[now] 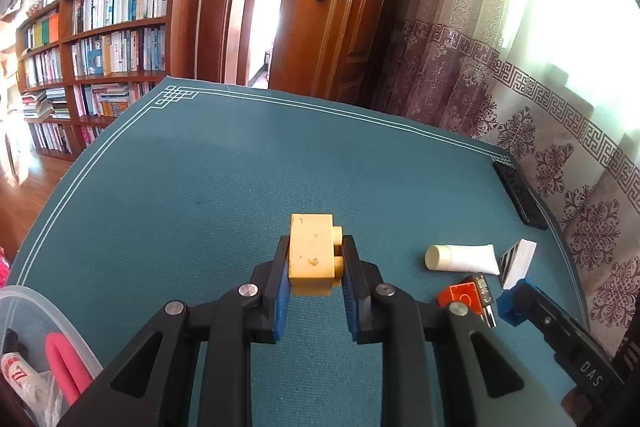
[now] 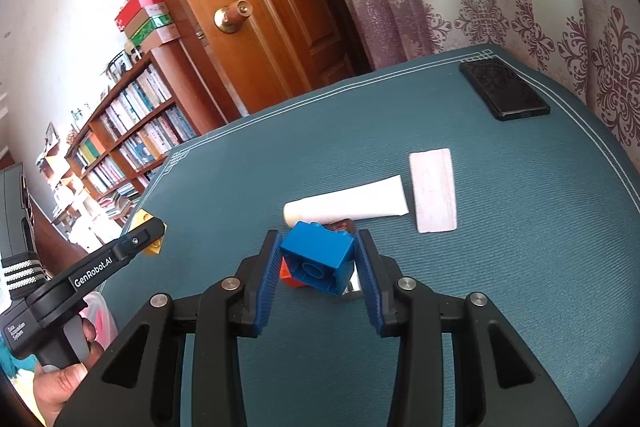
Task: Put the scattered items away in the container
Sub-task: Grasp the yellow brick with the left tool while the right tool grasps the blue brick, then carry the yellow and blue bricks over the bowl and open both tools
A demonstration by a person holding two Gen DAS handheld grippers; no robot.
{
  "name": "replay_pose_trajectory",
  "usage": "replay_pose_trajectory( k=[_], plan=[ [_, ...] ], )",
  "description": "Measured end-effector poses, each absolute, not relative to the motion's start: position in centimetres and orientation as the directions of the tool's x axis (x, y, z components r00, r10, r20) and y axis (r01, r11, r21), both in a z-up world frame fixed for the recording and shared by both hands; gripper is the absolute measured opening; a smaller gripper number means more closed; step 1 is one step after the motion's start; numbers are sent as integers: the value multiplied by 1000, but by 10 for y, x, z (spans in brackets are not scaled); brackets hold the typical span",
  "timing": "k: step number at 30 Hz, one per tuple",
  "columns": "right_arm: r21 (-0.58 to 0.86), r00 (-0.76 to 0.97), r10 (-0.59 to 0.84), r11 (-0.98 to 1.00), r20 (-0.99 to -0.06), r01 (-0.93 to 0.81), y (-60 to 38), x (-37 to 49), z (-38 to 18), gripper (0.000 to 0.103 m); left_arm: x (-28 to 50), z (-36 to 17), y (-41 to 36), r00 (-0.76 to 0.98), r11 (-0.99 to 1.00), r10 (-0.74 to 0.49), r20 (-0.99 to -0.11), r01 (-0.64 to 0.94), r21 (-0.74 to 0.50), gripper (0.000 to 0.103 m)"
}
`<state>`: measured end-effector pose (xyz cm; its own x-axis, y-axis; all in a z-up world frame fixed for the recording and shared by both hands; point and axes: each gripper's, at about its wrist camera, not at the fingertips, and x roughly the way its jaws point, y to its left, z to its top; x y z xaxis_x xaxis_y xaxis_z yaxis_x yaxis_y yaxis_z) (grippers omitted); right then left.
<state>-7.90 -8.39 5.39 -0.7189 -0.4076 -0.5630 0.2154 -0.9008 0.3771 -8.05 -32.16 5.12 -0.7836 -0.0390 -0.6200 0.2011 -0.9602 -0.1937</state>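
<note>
Two blocks are held at this moment, one in each gripper. The left gripper (image 1: 314, 263) is clamped on a yellow block (image 1: 311, 253), whose long axis runs forward along the fingers, its studs turned toward the right-hand finger. The right gripper (image 2: 318, 259) is closed on a blue block (image 2: 318, 257), gripped cornerwise with its hollow underside facing the camera.

The container (image 1: 60, 327), a clear plastic tub with a pink item and a wrapped packet already inside, is seen at the lower left corner of the left wrist view, behind and to the left of the left gripper. It is judged that the left gripper is much the nearer to it, so a short swing back and leftward would bring the yellow block over the rim; the right gripper would have to cross the tabletop (image 1: 200, 179) behind the left one.

Still lying on the tabletop, near the right gripper, are a white tube (image 2: 348, 203), lying crosswise with its cap to the left, a white flat card (image 2: 434, 191) just beside its crimped end, and an orange block (image 1: 456, 297). A black phone (image 2: 504, 89) lies well apart at the far corner.
</note>
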Motion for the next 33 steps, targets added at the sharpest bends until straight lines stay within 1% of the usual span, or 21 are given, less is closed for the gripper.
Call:
replay_pose_trajectory(
  k=[6, 14, 23, 33],
  plan=[
    [383, -685, -458, -883, -566, 273, -103, -71, 53, 40, -56, 52, -324, -777, -960, -57, -627, 214, -178, 26],
    [368, -631, -522, -853, -573, 371, -139, -54, 56, 40, -16, 57, -355, -766, -945, -108, -634, 277, -174, 26],
    [351, -550, -588, -804, -594, 481, -187, -30, 58, 40, 33, 57, -397, -729, -908, -224, -647, 398, -134, 26],
    [344, -464, -659, -727, -592, 594, -247, 0, 64, 40, 64, 44, -427, -689, -880, -278, -669, 462, -110, 26]
  ],
)
